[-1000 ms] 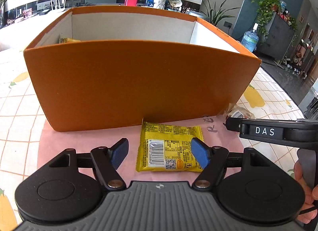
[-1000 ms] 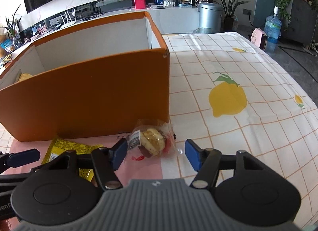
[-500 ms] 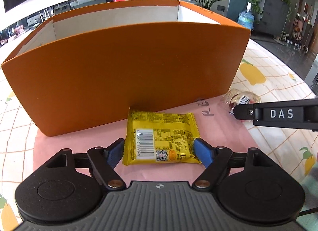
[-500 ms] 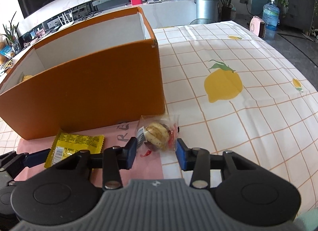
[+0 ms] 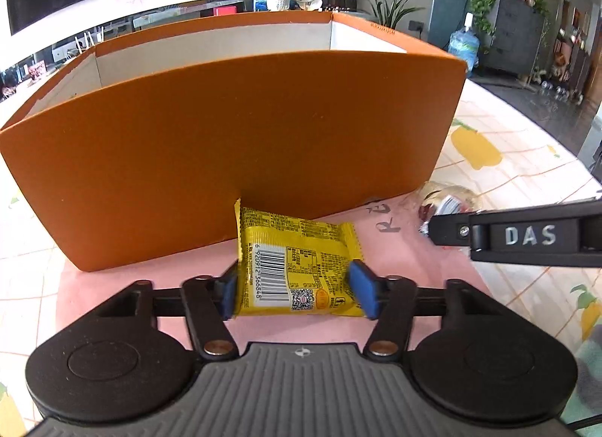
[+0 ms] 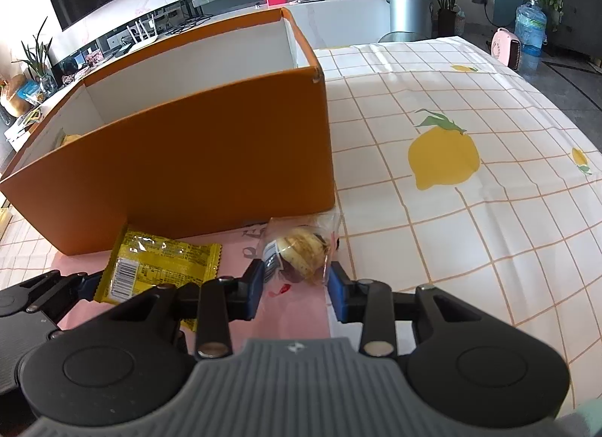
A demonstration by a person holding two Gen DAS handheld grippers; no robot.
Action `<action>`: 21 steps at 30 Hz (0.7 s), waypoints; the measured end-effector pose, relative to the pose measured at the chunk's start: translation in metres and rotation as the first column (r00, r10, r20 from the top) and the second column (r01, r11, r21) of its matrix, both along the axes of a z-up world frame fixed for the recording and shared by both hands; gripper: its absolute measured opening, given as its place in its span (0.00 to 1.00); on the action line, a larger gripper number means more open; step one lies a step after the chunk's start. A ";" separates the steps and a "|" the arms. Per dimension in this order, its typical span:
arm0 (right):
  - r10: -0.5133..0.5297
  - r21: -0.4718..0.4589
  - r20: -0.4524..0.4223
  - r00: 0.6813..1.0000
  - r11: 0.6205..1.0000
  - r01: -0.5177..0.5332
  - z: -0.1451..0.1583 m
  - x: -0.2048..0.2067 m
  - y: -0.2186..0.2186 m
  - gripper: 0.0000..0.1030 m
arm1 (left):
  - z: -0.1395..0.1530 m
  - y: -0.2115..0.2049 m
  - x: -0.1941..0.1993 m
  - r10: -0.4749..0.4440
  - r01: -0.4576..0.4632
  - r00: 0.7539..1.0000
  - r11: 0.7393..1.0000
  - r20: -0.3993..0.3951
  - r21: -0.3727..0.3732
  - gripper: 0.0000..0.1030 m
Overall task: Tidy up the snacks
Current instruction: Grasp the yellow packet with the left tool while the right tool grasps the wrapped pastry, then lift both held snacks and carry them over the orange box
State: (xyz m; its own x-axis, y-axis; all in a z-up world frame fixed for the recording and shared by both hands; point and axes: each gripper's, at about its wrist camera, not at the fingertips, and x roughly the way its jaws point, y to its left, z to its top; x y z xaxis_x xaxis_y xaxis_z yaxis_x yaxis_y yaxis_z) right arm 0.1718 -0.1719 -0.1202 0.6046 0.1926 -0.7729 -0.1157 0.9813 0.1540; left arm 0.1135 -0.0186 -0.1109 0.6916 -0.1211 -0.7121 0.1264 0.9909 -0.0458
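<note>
1. While both pairs of my jaws are closing, my left gripper (image 5: 295,292) sits at lower centre of the left wrist view with the flat yellow foil snack packet (image 5: 297,262) between its blue pads, which press its side edges.
2. That packet lies on the pink mat (image 5: 399,260), its far end touching the front wall of the big orange cardboard box (image 5: 225,158) that fills the middle of the frame.
3. Thin foil could buckle or slide out, I think, if I lift before the pinch is firm.
4. Right of centre in the right wrist view, my right gripper (image 6: 293,282) closes on the clear-wrapped round pastry (image 6: 301,249), pads touching the wrapper.
5. Squeezing harder may crush it; lifting low could catch either snack on the box's wall.
</note>
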 end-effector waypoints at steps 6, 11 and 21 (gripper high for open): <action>0.008 -0.006 0.003 1.000 1.000 -0.008 0.000 -0.001 0.001 0.33 | 0.006 0.008 -0.003 0.016 -0.016 1.000 0.998 0.003 -0.056 0.50; 0.011 0.002 -0.003 1.000 1.000 -0.011 0.001 -0.002 0.000 0.33 | 0.011 0.011 -0.005 0.025 -0.025 1.000 0.997 0.005 -0.071 0.45; 0.071 -0.011 0.028 0.997 0.997 -0.071 0.007 -0.013 0.009 0.33 | 0.025 0.015 -0.014 0.066 -0.065 0.998 0.995 0.016 -0.075 0.43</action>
State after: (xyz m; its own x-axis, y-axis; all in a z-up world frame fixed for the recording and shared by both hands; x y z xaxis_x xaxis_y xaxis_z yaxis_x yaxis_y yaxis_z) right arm 0.1586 -0.1628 -0.1134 0.6116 0.2280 -0.7576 -0.1890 0.9719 0.1400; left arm 0.0994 -0.0033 -0.0860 0.7126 -0.1271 -0.6899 0.0625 0.9910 -0.1180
